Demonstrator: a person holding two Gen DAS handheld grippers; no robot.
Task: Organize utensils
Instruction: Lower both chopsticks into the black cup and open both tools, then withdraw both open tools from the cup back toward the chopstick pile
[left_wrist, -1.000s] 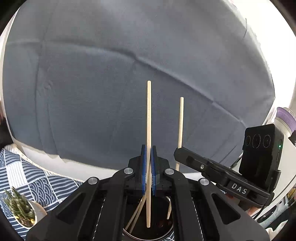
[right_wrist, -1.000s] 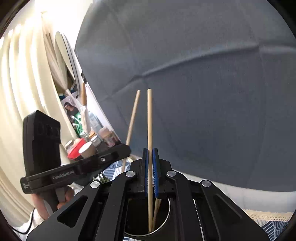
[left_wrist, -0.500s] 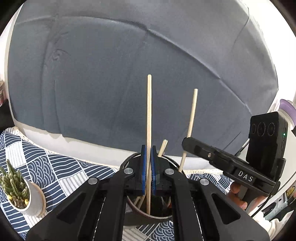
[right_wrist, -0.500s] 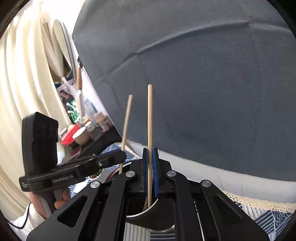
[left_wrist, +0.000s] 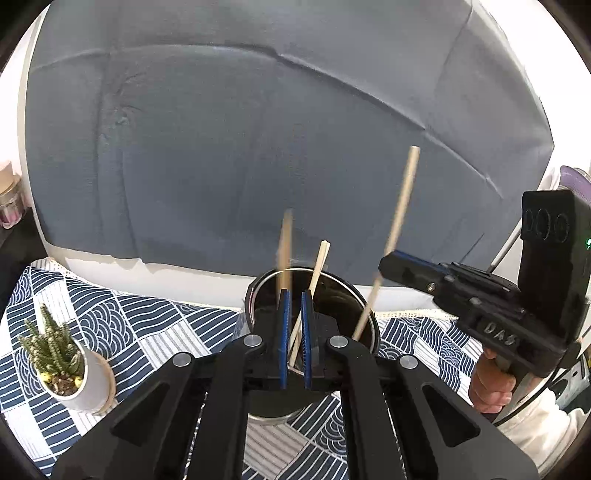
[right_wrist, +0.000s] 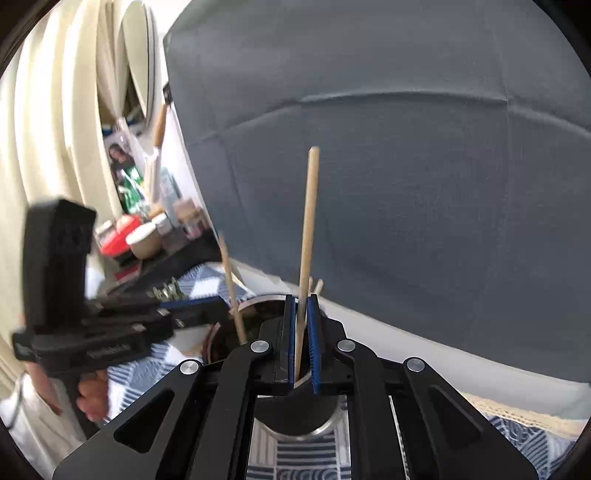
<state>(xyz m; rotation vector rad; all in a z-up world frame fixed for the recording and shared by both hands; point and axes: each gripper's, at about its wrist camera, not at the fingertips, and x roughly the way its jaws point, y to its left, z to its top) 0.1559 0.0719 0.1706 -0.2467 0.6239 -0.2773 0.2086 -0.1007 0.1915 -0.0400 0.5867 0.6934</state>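
Note:
A steel cup (left_wrist: 255, 291) stands on the patterned cloth right under both grippers. My left gripper (left_wrist: 294, 295) is over its mouth with its jaws opening. A wooden chopstick (left_wrist: 285, 251) shows blurred just left of the pads, free of them and dropping into the cup. Another chopstick (left_wrist: 318, 266) leans inside. My right gripper (right_wrist: 301, 299) is also opening. Its chopstick (right_wrist: 307, 229) stands loose in the gap between the pads, lower end in the cup (right_wrist: 295, 432). In the left wrist view the right gripper (left_wrist: 384, 258) comes in from the right.
A small potted succulent (left_wrist: 55, 350) stands left of the cup on the blue-and-white tablecloth (left_wrist: 155, 325). A grey fabric backdrop (left_wrist: 258, 147) rises behind the table. Jars and a red container (right_wrist: 122, 229) crowd a shelf at far left. A hand (left_wrist: 491, 387) holds the right gripper.
Both grippers sank toward the cup and tilted down. Both pairs of pads have parted. The left chopstick has slipped down out of the grip, and the right one now stands loose.

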